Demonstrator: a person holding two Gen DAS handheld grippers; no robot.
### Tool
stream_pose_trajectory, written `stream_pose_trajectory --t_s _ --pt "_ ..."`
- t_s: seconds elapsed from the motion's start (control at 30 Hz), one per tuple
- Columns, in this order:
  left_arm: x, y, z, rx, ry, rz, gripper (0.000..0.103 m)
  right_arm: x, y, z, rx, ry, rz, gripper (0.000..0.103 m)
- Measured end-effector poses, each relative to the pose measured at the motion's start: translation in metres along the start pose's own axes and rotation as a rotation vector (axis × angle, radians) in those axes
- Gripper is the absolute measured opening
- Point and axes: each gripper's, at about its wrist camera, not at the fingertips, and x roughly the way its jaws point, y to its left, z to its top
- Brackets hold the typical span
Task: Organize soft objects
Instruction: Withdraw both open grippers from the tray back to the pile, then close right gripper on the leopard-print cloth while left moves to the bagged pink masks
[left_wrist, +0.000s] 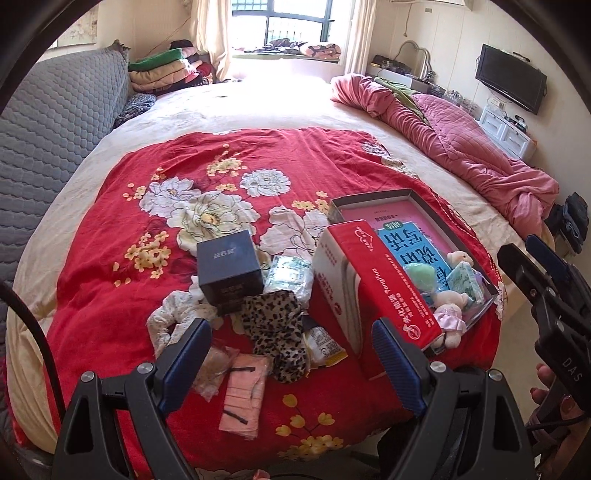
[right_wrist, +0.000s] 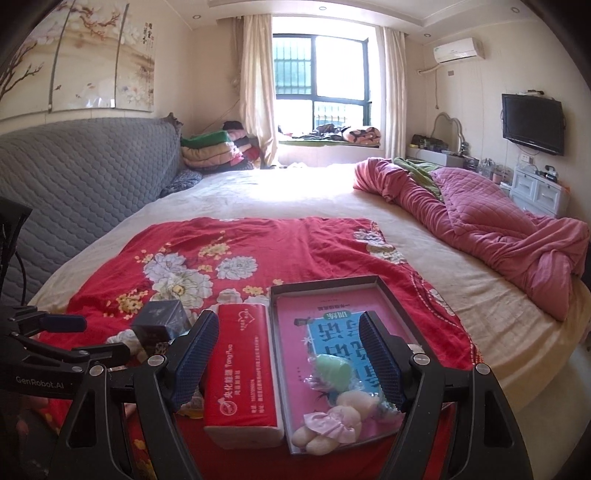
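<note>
Below centre of the left wrist view, the leopard-print scrunchie (left_wrist: 275, 332) lies loose on the red bedspread (left_wrist: 110, 258). Both the left gripper (left_wrist: 291, 354) and right gripper (right_wrist: 288, 358) have jaws wide, empty. Reaching down risks nudging the tissue pack (left_wrist: 384, 291) over, judging by its crowding.

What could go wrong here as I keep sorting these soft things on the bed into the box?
1. The red tissue pack stands right against the box wall, between it and the loose pile; a carried item may knock it.
2. The leopard scrunchie overlaps a yellow packet, so a grab may lift both.
3. The box's near end already holds a plush doll, leaving little room there.
</note>
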Motion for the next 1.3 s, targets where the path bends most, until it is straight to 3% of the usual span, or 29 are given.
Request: stream_pose_trajectory --t_s 0.33,0.8,1.3 --pt "-0.022 0.051 -0.006 -0.065 -0.028 0.064 0.088 -0.006 0.029 0.005 -0.044 -0.013 0.073 0.079" --pt "-0.018 0.1 -0.04 -0.141 0.031 0.113 0.088 -0.007 0.059 0.003 -0.096 0.002 0.144 0.079" --pt "0.028 0.088 -0.071 -0.119 0.166 -0.004 0.088 0.009 0.087 -0.015 -0.159 0.065 0.209 0.079"
